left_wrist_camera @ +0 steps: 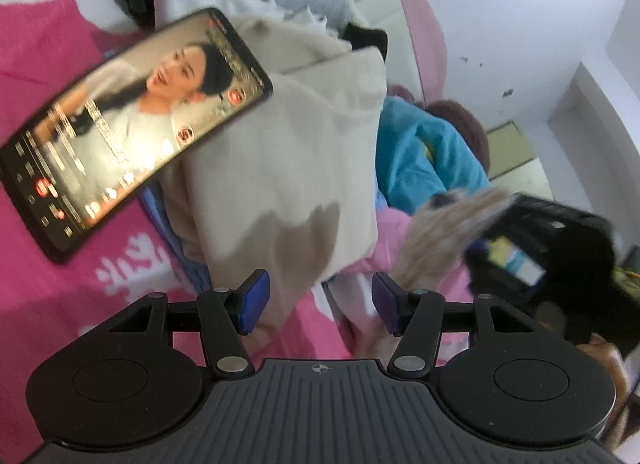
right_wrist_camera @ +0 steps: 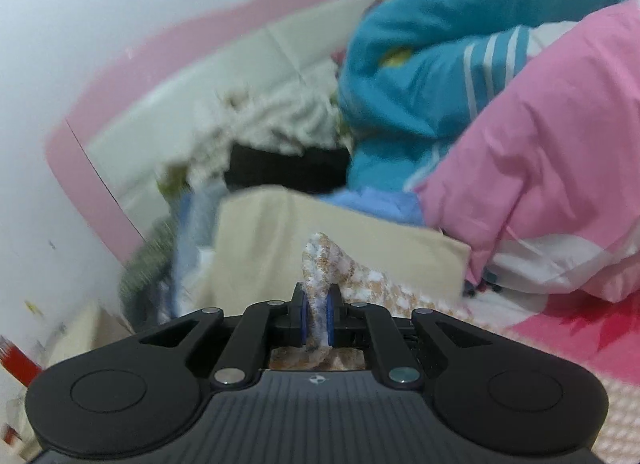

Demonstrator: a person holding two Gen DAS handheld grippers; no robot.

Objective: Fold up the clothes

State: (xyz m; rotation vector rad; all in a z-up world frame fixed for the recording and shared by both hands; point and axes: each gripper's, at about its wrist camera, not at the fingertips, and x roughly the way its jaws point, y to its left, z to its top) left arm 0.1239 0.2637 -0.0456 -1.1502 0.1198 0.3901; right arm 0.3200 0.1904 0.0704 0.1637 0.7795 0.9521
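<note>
Holding the fuzzy speckled cloth (right_wrist_camera: 320, 260), your right gripper (right_wrist_camera: 316, 322) has its blue pads closed on a bunched ridge of it, and the rest of the cloth trails down and to the right over the pink bedspread (right_wrist_camera: 560, 328). In the left wrist view you see the same cloth (left_wrist_camera: 440, 232) blurred beside the right gripper (left_wrist_camera: 480, 224), at the right of the folded cream garment (left_wrist_camera: 288, 168). Your left gripper (left_wrist_camera: 320, 300) is open with nothing between its pads (left_wrist_camera: 252, 300); it hangs just over the near edge of that cream garment and holds nothing.

I think you are carrying the speckled cloth to a place where you can spread it. The grip is only on a narrow pinch of thick pile, so a fast swing could let it slip out. The hanging part could also drag over the cream garment and spoil the fold.

A phone (left_wrist_camera: 132, 132) with a lit screen lies partly on the cream garment and partly on the bedspread. If you move that garment, or if the cloth sweeps over it, the phone can slide off. Behind, the blue quilt (right_wrist_camera: 440, 76) and the pink quilt (right_wrist_camera: 552, 152) leave you little free space, so the cloth may land on them and wrinkle
</note>
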